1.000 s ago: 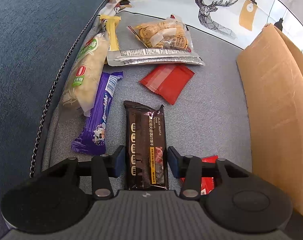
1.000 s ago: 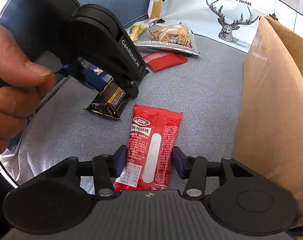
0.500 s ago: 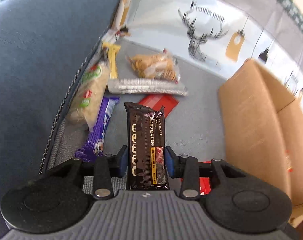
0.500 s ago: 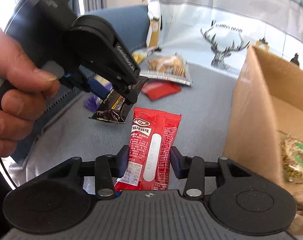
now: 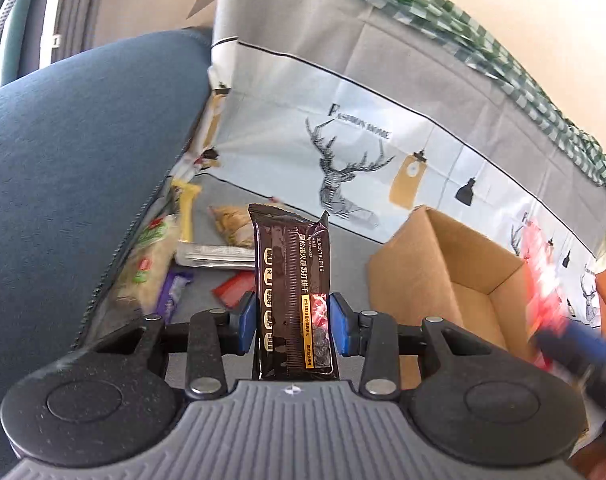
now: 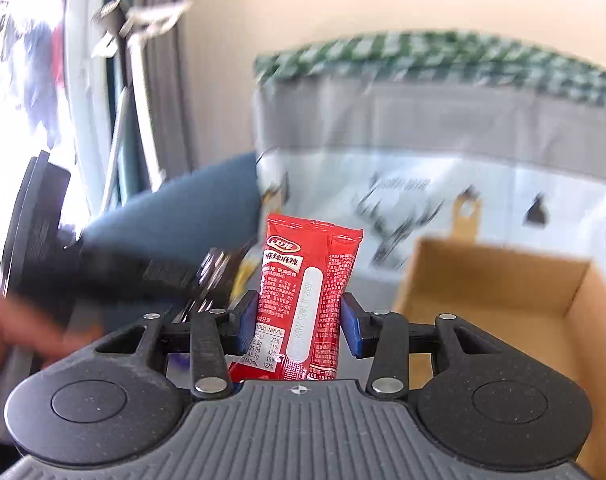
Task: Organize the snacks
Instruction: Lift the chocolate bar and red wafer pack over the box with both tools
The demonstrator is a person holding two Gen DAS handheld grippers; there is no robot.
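Two snacks up, the rest left on the cushion

My dark cracker pack (image 5: 293, 292) stands upright at centre frame; my red snack pack (image 6: 305, 292) likewise; loose snacks (image 5: 175, 264) lie centre left; the open cardboard box (image 5: 455, 276) sits right.

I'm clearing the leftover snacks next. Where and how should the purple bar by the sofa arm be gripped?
Grip the purple bar across its narrow width near the middle, coming from above. It lies flat and slim on the seat, with the white packet close on its left, so keep the jaws narrow.
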